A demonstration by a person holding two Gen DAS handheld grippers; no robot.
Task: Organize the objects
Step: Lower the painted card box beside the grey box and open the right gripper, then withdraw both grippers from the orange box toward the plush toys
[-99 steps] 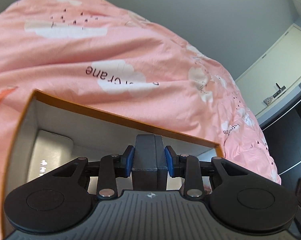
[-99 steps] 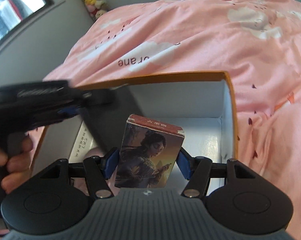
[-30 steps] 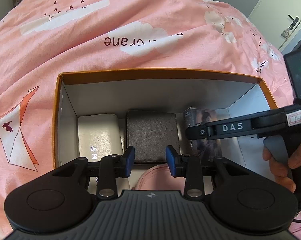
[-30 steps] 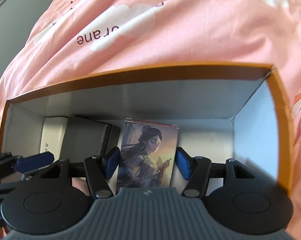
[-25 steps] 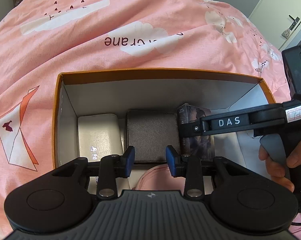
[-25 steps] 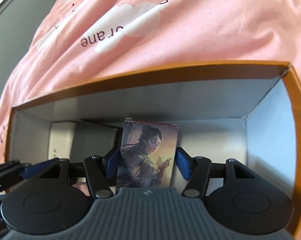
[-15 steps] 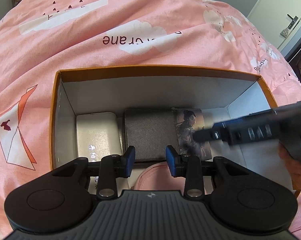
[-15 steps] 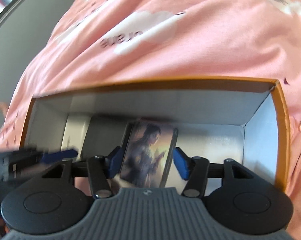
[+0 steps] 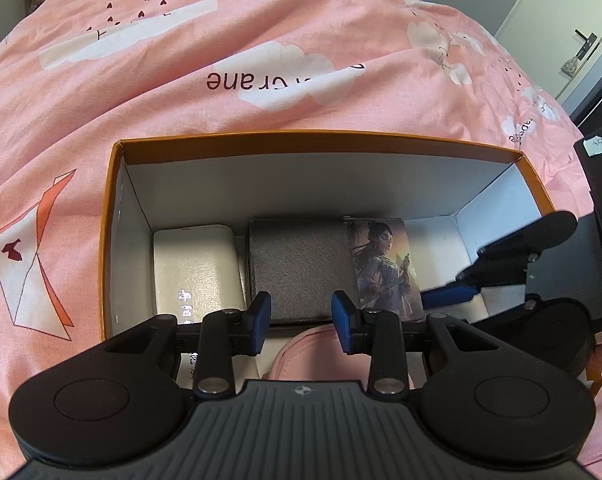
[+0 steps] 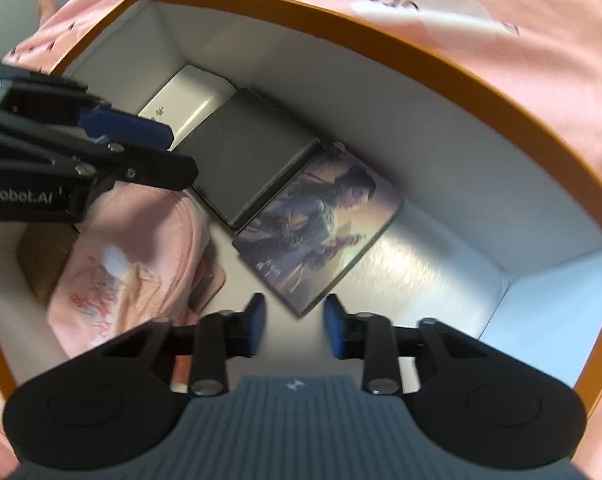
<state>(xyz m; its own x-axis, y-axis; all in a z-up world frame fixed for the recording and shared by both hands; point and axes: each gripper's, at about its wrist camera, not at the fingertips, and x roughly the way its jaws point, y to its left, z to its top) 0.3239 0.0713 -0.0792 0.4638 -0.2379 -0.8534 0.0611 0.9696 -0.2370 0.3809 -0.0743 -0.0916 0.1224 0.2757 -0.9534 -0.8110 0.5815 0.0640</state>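
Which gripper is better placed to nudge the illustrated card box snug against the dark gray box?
Right. The right gripper is open and empty just before the card box. The left gripper, also open, hangs over the dark gray box.

Both cameras ride on the grippers and look forward along their fingers. The left wrist view sits just outside the near edge of the orange box (image 9: pixel 309 138), angled down into it with the pink bedspread (image 9: pixel 181 92) beyond. The right wrist view, closer and rolled sideways, looks steeply into that box (image 10: pixel 381 36). Both share its 3 flat items, including the picture card box (image 9: pixel 385 264) (image 10: pixel 321 224).
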